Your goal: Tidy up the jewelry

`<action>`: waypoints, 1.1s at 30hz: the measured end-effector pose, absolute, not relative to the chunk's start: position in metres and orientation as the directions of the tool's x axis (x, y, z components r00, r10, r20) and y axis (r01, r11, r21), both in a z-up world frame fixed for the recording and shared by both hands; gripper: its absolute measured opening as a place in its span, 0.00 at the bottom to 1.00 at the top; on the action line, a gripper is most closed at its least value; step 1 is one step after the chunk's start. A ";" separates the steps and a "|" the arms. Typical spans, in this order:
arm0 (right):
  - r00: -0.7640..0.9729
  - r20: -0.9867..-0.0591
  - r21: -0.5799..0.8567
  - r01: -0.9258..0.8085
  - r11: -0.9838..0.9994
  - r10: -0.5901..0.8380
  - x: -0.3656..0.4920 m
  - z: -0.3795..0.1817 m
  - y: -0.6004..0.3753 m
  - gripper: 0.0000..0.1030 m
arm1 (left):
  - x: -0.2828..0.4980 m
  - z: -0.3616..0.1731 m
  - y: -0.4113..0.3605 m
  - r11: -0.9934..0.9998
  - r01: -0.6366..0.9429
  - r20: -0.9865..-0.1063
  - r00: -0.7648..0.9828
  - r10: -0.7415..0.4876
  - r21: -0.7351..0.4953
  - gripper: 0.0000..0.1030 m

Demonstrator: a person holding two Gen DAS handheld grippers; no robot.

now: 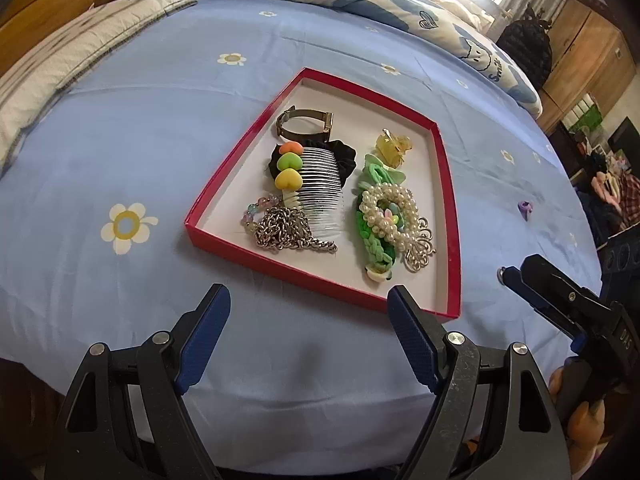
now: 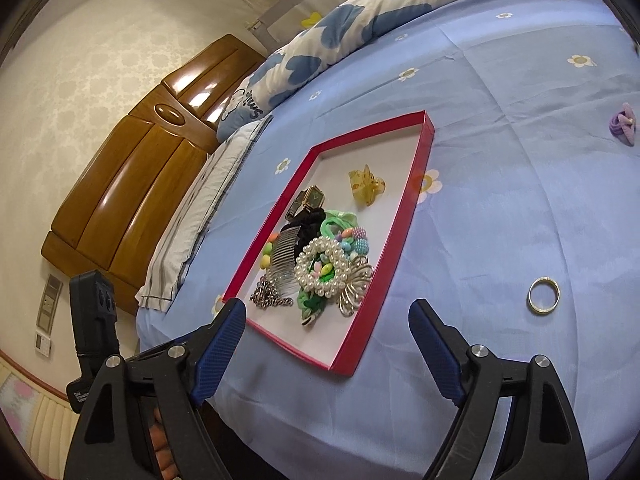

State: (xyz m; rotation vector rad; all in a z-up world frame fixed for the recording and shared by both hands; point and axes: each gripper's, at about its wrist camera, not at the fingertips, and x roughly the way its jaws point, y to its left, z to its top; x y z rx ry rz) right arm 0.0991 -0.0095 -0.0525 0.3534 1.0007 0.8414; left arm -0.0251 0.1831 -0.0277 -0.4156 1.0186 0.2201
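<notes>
Both tools, left (image 1: 310, 336) and right (image 2: 326, 350), stand wide and empty over the near edge of the bed (image 1: 120, 140). Beyond them the red tray (image 2: 394, 268) already holds most pieces: chain (image 1: 286, 232), comb (image 1: 320, 184), pearl bracelet (image 2: 320, 266), watch (image 1: 306, 126), yellow claw clip (image 2: 366, 188). Still loose on the sheet, by my reading: a gold ring (image 2: 543, 290) just right of the tray and a purple hair tie (image 2: 624, 124) farther off; the piled pieces overlap, so a count is uncertain.

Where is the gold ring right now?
In the right wrist view the gold ring lies flat on the blue bedsheet, outside and right of the red tray, beyond the open right hand-held gripper.
</notes>
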 end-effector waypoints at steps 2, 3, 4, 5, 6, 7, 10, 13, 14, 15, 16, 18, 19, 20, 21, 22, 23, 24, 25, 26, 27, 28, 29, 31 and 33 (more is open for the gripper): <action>0.267 -0.595 0.615 -0.456 0.643 0.758 0.097 -0.053 -0.010 0.83 | -0.027 -0.025 0.181 0.903 -0.365 -0.859 0.513 -0.007 -0.225 0.79; 0.266 -0.594 0.616 -0.457 0.642 0.759 0.096 -0.052 -0.011 0.83 | -0.028 -0.024 0.180 0.904 -0.365 -0.858 0.513 -0.003 -0.221 0.79; 0.267 -0.593 0.614 -0.460 0.641 0.760 0.095 -0.051 -0.011 0.83 | -0.029 -0.023 0.179 0.905 -0.366 -0.858 0.514 0.003 -0.216 0.79; 0.267 -0.593 0.613 -0.462 0.641 0.759 0.094 -0.050 -0.011 0.83 | -0.031 -0.022 0.178 0.906 -0.366 -0.857 0.515 0.008 -0.212 0.79; 0.272 -0.593 0.609 -0.465 0.642 0.758 0.093 -0.049 -0.012 0.83 | -0.032 -0.021 0.177 0.908 -0.364 -0.856 0.517 0.012 -0.208 0.79; 0.275 -0.591 0.608 -0.467 0.642 0.759 0.091 -0.048 -0.013 0.83 | -0.034 -0.020 0.175 0.909 -0.364 -0.855 0.519 0.016 -0.203 0.81; 0.283 -0.587 0.604 -0.471 0.643 0.759 0.087 -0.046 -0.015 0.83 | -0.039 -0.017 0.172 0.912 -0.369 -0.853 0.520 0.043 -0.179 0.82; 0.292 -0.584 0.598 -0.476 0.644 0.758 0.081 -0.044 -0.018 0.83 | -0.045 -0.014 0.168 0.915 -0.373 -0.849 0.523 0.074 -0.150 0.83; 0.297 -0.584 0.592 -0.482 0.646 0.756 0.079 -0.042 -0.018 0.83 | -0.047 -0.013 0.167 0.916 -0.375 -0.848 0.524 0.085 -0.140 0.84; 0.304 -0.583 0.582 -0.491 0.648 0.754 0.076 -0.040 -0.018 0.83 | -0.048 -0.012 0.167 0.917 -0.378 -0.845 0.525 0.098 -0.129 0.84; 0.313 -0.581 0.569 -0.504 0.650 0.751 0.073 -0.037 -0.018 0.83 | -0.050 -0.011 0.166 0.917 -0.379 -0.843 0.528 0.107 -0.121 0.84; 0.333 -0.582 0.538 -0.527 0.658 0.742 0.069 -0.032 -0.018 0.83 | -0.053 -0.009 0.165 0.918 -0.382 -0.834 0.536 0.128 -0.105 0.84; 0.349 -0.583 0.513 -0.542 0.666 0.734 0.065 -0.028 -0.018 0.83 | -0.055 -0.008 0.165 0.918 -0.384 -0.830 0.541 0.138 -0.098 0.84; 0.367 -0.587 0.481 -0.559 0.675 0.722 0.062 -0.025 -0.017 0.83 | -0.056 -0.005 0.165 0.918 -0.387 -0.824 0.546 0.152 -0.087 0.84; 0.385 -0.590 0.448 -0.576 0.684 0.710 0.059 -0.021 -0.016 0.83 | -0.057 -0.004 0.165 0.918 -0.390 -0.819 0.550 0.163 -0.079 0.84; 0.403 -0.595 0.408 -0.593 0.694 0.695 0.056 -0.016 -0.015 0.84 | -0.058 -0.001 0.165 0.917 -0.393 -0.815 0.553 0.174 -0.071 0.85; 0.418 -0.601 0.370 -0.609 0.701 0.681 0.054 -0.012 -0.013 0.85 | -0.058 0.002 0.166 0.916 -0.396 -0.808 0.559 0.186 -0.064 0.85; 0.429 -0.604 0.339 -0.624 0.704 0.672 0.052 -0.007 -0.012 0.87 | -0.059 0.008 0.167 0.916 -0.396 -0.799 0.568 0.195 -0.058 0.85; 0.437 -0.604 0.311 -0.641 0.702 0.666 0.050 -0.002 -0.010 0.88 | -0.059 0.013 0.168 0.917 -0.394 -0.792 0.577 0.201 -0.054 0.87; 0.441 -0.603 0.288 -0.657 0.697 0.665 0.049 0.005 -0.009 0.89 | -0.059 0.019 0.170 0.919 -0.392 -0.784 0.585 0.207 -0.049 0.90; 0.441 -0.602 0.269 -0.672 0.690 0.665 0.048 0.011 -0.008 0.89 | -0.058 0.026 0.171 0.919 -0.392 -0.775 0.594 0.216 -0.044 0.92; 0.441 -0.602 0.253 -0.686 0.683 0.666 0.048 0.018 -0.007 0.90 | -0.059 0.034 0.173 0.918 -0.395 -0.764 0.604 0.226 -0.041 0.95; 0.444 -0.600 0.237 -0.696 0.678 0.666 0.048 0.025 -0.005 0.90 | -0.059 0.040 0.174 0.916 -0.399 -0.751 0.616 0.236 -0.040 0.99; 0.458 -0.583 0.213 -0.711 0.670 0.671 0.046 0.041 -0.003 0.96 | -0.059 0.049 0.177 0.913 -0.408 -0.729 0.633 0.259 -0.029 1.00; 0.483 -0.559 0.192 -0.715 0.672 0.674 0.044 0.050 -0.004 1.00 | -0.055 0.048 0.179 0.910 -0.416 -0.727 0.626 0.281 -0.007 1.00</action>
